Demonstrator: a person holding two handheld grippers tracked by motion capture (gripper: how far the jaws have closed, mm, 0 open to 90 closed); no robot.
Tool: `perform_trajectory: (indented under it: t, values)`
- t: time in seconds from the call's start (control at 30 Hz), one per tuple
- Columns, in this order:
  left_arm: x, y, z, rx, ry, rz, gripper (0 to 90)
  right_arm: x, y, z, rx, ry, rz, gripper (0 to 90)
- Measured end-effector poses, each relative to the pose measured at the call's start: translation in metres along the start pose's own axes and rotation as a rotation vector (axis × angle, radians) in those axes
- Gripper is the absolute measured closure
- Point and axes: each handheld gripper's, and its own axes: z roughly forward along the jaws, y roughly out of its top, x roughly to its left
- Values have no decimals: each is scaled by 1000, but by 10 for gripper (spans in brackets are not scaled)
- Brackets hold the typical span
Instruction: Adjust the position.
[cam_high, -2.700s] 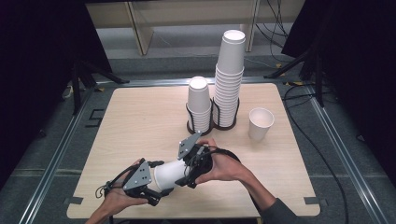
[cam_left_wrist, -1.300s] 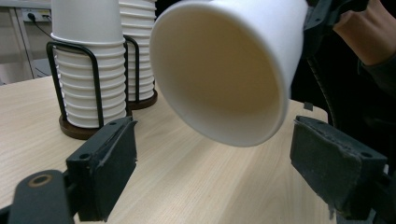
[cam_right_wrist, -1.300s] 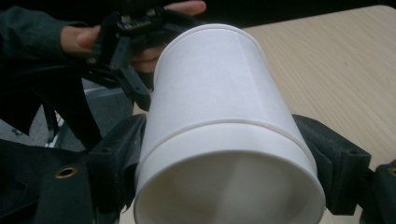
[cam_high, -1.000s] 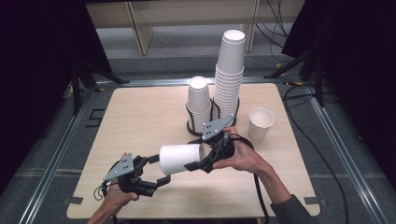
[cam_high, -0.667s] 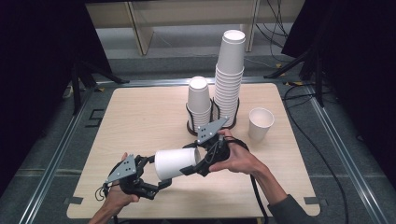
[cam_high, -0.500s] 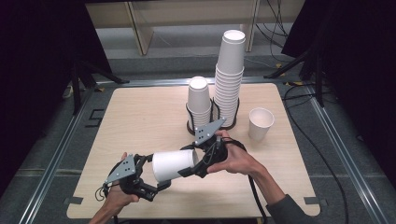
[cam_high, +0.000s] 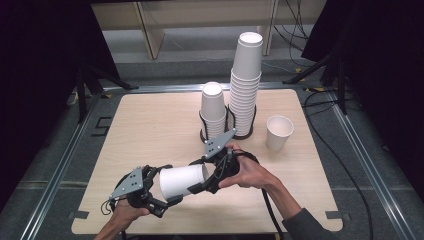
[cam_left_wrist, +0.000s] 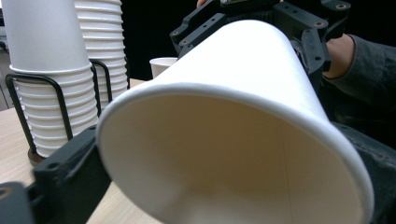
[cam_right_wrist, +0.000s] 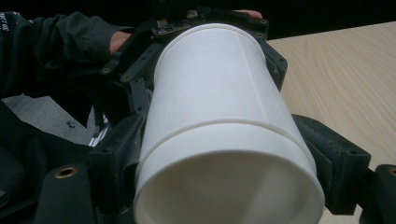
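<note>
Grippers meet over the pale wooden table (cam_high: 150, 125): the right gripper (cam_high: 200, 176) is clamped on a white paper cup (cam_high: 183, 180) lying sideways, its mouth toward the left gripper (cam_high: 165, 190), whose jaws sit apart around the rim. Beyond them, two stacks of white paper cups (cam_high: 235, 95) stand in a black wire rack (cam_high: 227, 122).

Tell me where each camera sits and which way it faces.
High view: above the person's side, facing forward and down on the table; shows both forearms, left gripper, right gripper, cup between.
Left gripper view: on the left gripper, facing into the cup's mouth, toward the right gripper and cup stacks; own jaw bottom left.
Right gripper view: on the right gripper, facing the cup's base, toward the left gripper; own jaws flank it.
Shared: gripper views face each other across the cup.
</note>
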Motion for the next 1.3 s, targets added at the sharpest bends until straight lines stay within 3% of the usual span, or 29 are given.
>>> perform_trajectory:
  t: [0.03,0.1,0.13,0.27,0.3,0.33,0.43,0.47,0.57,0.77,0.83,0.87,0.9,0.93,0.97,1.03,1.13,1.17,1.27,1.3]
  values:
    - [0,0,0,4,0,1,40,-2,0,0,-13,-6,-26,234]
    - [0,1,0,17,0,15,49,-1,-1,-2,-4,-6,3,233]
    - [0,1,0,25,0,24,54,-3,-1,-1,-12,-6,-18,233]
    - [-1,0,2,38,-12,49,80,-3,-2,-1,21,-24,-25,213]
    - [-2,1,2,61,-4,52,83,-3,-2,-1,26,-30,-24,210]
    - [-2,1,2,80,-5,68,85,-2,-2,-1,40,-35,-20,207]
    - [-4,0,5,74,-23,73,89,1,-2,2,88,-35,-17,204]
    - [-4,1,4,113,-12,93,90,1,-2,2,100,-49,-29,193]
    - [-4,0,5,147,2,106,91,4,0,0,149,-104,-54,166]
    - [-4,0,6,196,28,126,92,18,9,-1,266,-202,-129,165]
    - [-4,-1,6,213,33,123,92,22,9,1,313,-243,-129,166]
    - [-4,-1,6,222,33,133,92,21,10,2,321,-257,-167,167]
    - [-4,-1,6,236,33,138,92,24,10,4,337,-263,-134,169]
    - [-4,-2,8,223,29,130,92,25,10,6,359,-276,-150,169]
    - [-5,-1,8,247,34,138,92,27,10,8,369,-283,-155,170]
    - [-4,-3,9,245,29,145,92,27,11,12,386,-291,-181,175]
    - [-6,-2,9,259,27,142,91,30,11,18,411,-303,-182,175]
    - [-6,-1,9,269,27,147,91,29,12,21,423,-298,-218,175]
    - [-6,-2,10,254,24,153,91,29,12,29,457,-287,-245,178]
    - [-7,-2,10,263,24,150,91,28,12,31,471,-305,-272,175]
